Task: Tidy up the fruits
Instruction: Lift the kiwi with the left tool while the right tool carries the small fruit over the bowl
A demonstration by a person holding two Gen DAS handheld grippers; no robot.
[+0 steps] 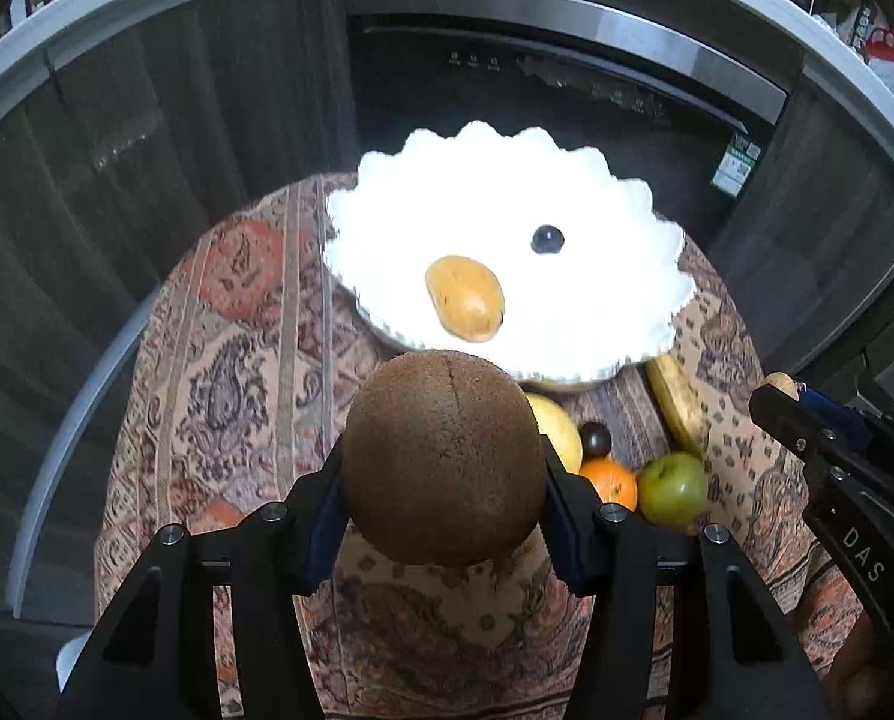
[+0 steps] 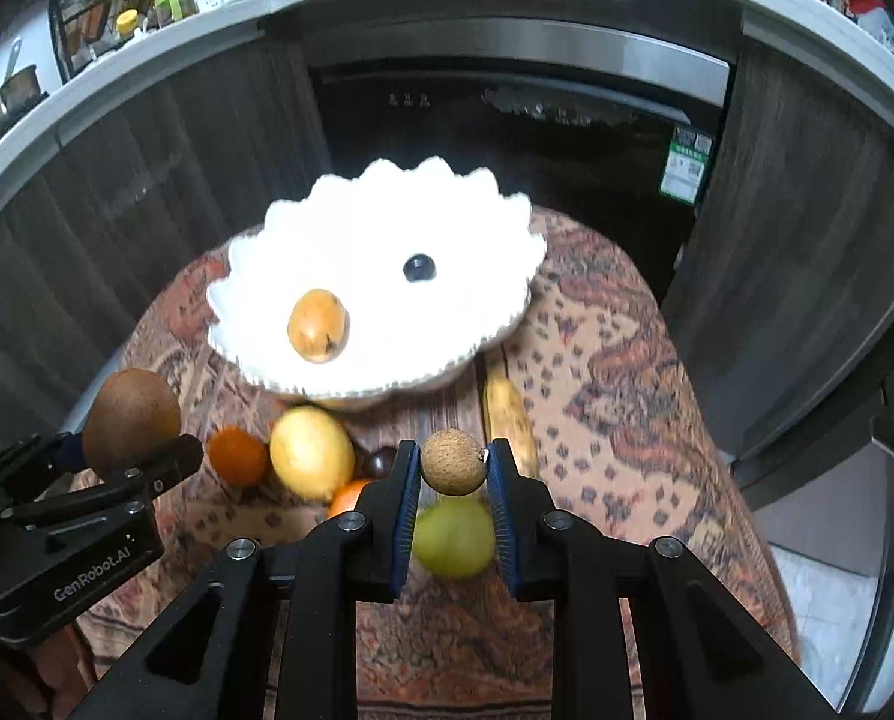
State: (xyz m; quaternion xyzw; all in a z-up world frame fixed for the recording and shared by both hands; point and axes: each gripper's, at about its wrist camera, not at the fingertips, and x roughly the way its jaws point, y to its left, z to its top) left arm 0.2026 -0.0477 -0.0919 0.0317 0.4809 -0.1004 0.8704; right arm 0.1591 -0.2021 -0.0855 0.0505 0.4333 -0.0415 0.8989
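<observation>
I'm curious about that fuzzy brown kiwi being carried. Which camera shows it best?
The left wrist view: the kiwi fills the foreground, clamped in the left gripper, with its fuzzy skin and a seam line clear. The right wrist view shows the same kiwi only small, at the left edge.
</observation>
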